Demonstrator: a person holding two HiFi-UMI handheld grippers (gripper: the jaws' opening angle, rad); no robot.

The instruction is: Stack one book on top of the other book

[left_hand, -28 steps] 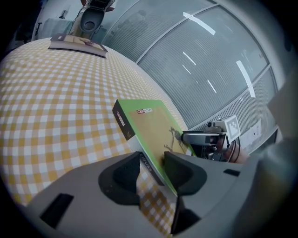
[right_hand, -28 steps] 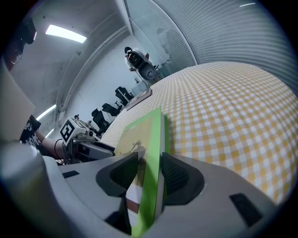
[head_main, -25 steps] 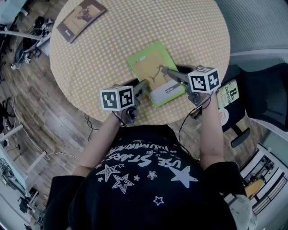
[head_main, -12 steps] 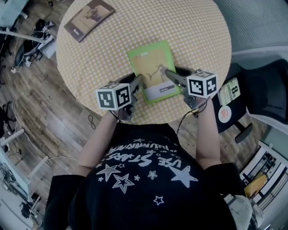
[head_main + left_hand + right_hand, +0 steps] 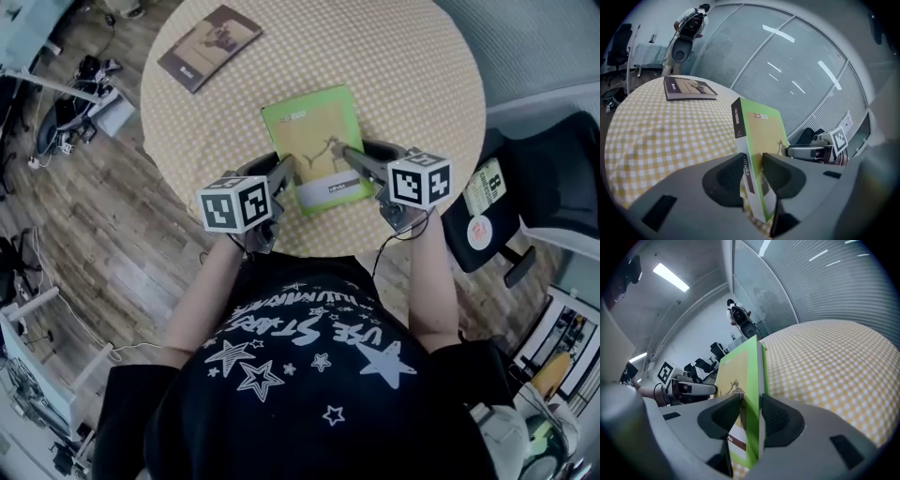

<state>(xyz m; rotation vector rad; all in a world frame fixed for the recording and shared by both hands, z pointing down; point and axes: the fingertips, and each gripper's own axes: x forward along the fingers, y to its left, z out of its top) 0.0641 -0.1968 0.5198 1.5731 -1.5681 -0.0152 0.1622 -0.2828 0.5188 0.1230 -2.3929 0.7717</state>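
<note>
- Yellow-and-white checked cloth spread over a round table [image 5: 403,56]; stood on a wood-plank floor [image 5: 112,234], with a grey ribbed wall [image 5: 544,47] behind.
- Showed a dark office chair [image 5: 562,159] just right of the table, and cables and stands strewn over the floor at left.
- Kept the brown book [image 5: 210,47] flat near the far left rim, well apart from the 2 grippers, with bare cloth between it and the green book [image 5: 314,141].
- Pinched the green book's near left corner with the left gripper [image 5: 286,173], pads pressed on both faces of it [image 5: 761,140].
- Clamped the near right edge the same way with the right gripper [image 5: 352,157], book [image 5: 740,376] upright between narrow jaws.
- Held the near end of the green book clear of the cloth, over the table's near half.
- Had both pairs of jaws just closing tighter, the book between them.
- Sat squarer and farther from the near rim than 1 second before, closer to the brown book.
</note>
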